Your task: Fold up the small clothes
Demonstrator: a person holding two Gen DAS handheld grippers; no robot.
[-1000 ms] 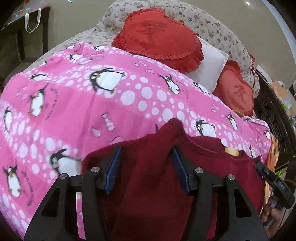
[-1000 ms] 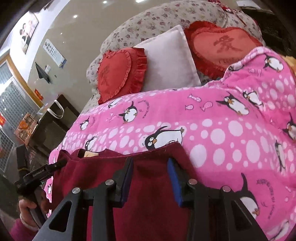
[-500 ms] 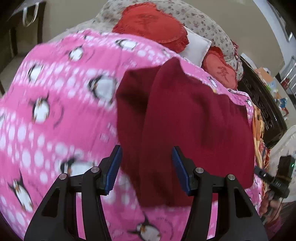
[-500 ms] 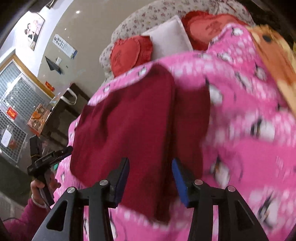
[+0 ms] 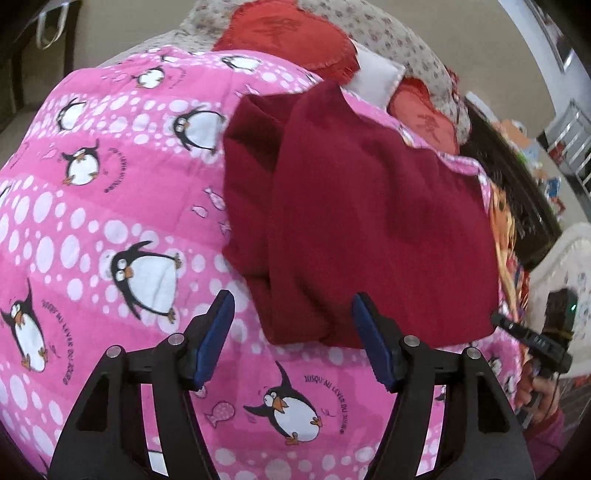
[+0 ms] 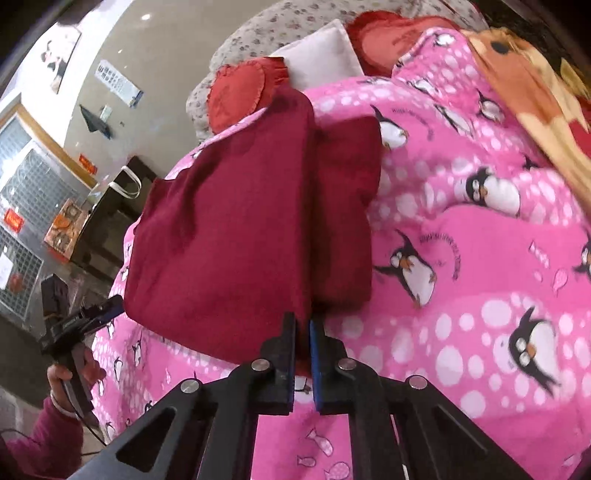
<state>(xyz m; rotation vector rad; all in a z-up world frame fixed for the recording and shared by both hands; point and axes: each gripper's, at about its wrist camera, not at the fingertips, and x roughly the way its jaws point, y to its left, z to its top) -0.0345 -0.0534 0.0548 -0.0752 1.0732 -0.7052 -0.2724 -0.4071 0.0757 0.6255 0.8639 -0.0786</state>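
Observation:
A dark red garment (image 5: 369, 206) lies folded on the pink penguin blanket (image 5: 110, 192). My left gripper (image 5: 293, 321) is open just short of the garment's near edge, which lies between its blue pads, untouched. In the right wrist view the same garment (image 6: 236, 229) lies flat with a narrower folded strip on its right. My right gripper (image 6: 303, 328) is shut at the garment's near edge, and a thin bit of red cloth seems pinched between its pads. Each view shows the other gripper at its edge: the right one (image 5: 543, 339), the left one (image 6: 74, 321).
Red heart cushions (image 5: 288, 33) and a white pillow (image 6: 321, 59) sit against a floral headboard (image 6: 266, 33) at the far end. An orange printed cloth (image 6: 524, 74) lies at the blanket's right side. A dark cabinet (image 6: 103, 221) stands left of the bed.
Both grippers have pulled back from the garment, which was laid flat and folded on the blanket. My right gripper, open half a second ago, has shut at the near edge.

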